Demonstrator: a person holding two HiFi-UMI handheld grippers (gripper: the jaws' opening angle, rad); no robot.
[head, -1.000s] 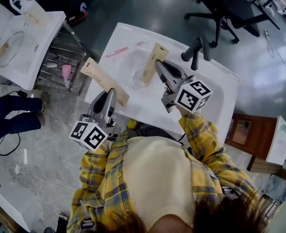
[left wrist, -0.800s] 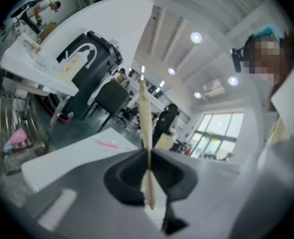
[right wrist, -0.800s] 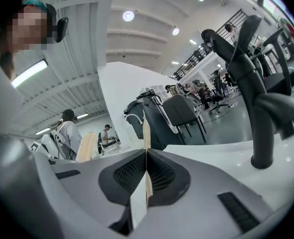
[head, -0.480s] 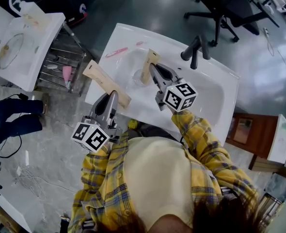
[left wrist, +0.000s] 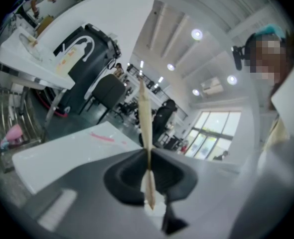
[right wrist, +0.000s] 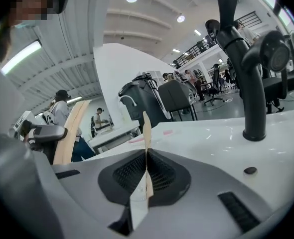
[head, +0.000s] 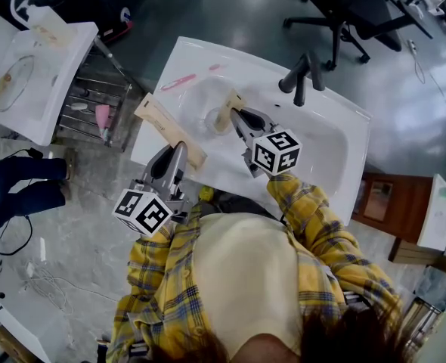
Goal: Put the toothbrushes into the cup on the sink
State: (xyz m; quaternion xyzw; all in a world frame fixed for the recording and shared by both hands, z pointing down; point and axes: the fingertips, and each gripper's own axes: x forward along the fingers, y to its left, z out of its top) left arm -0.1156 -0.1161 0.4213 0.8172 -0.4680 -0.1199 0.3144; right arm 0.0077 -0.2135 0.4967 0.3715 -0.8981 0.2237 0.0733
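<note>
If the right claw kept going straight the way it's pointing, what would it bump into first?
Most likely the clear cup in the sink basin: the right claw, shut on a toothbrush packet, aims at it. Depth is hard to judge from above.

Yellow plaid shirt (head: pixel 325 237) with grey-blue lines and long sleeves, over a cream panel (head: pixel 246 278). Left claw (head: pixel 179 147) and right claw (head: pixel 235 113) are grey and tapering, with black textured insets (right wrist: pixel 164 178) — each carries a white cube (head: pixel 142 211) with black square markers.
</note>
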